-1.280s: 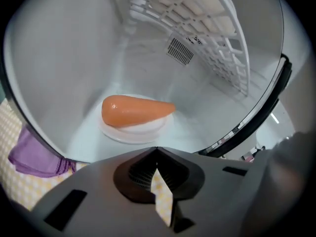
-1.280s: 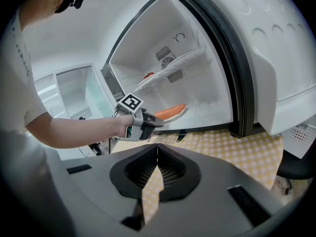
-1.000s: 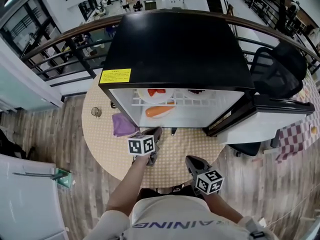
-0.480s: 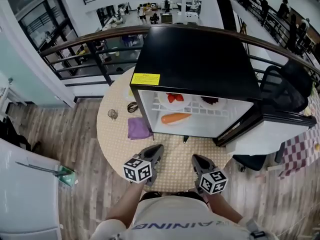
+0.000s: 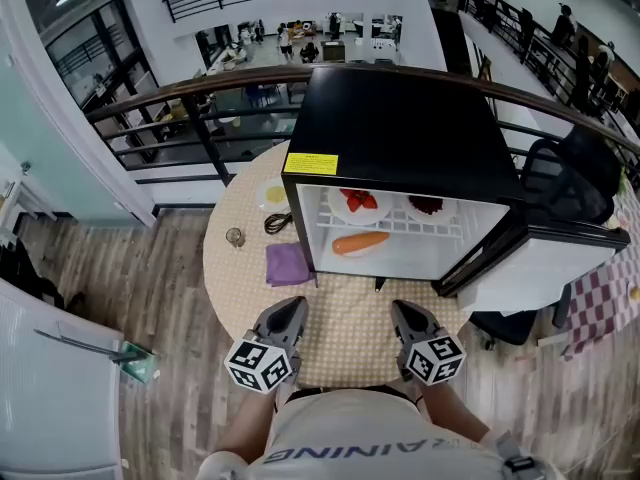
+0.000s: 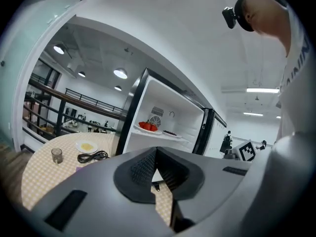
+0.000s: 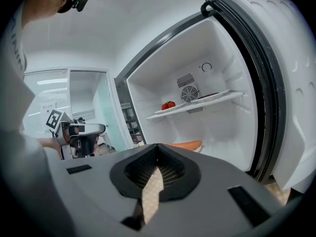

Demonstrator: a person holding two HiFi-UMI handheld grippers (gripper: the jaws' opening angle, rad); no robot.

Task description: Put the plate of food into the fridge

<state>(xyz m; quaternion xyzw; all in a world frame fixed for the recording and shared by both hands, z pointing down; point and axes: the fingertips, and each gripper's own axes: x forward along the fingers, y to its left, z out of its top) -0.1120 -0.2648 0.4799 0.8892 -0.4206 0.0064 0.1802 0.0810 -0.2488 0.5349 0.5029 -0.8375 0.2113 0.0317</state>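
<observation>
Currently both grippers are held low over the near edge of the round table, well apart from the open mini fridge. The left gripper has its jaws closed together with nothing between them; only table covering shows through the slot below the tips. The right gripper reads the same: jaws together, empty.

Inside the fridge, a plate of strawberries and a plate of dark food sit side by side on the upper wire shelf, and a carrot lies on a plate on the floor below. Which of these is the task's plate cannot be told. In my judgement the placing is done, since neither gripper carries anything.

The fridge door stands swung out to the right, which leaves the interior exposed. Closing it would be the likely remaining step.

Left of the fridge, a purple cloth, a coiled cable, a small glass and a saucer with something yellow lie on the table, outside any path to the door.
</observation>
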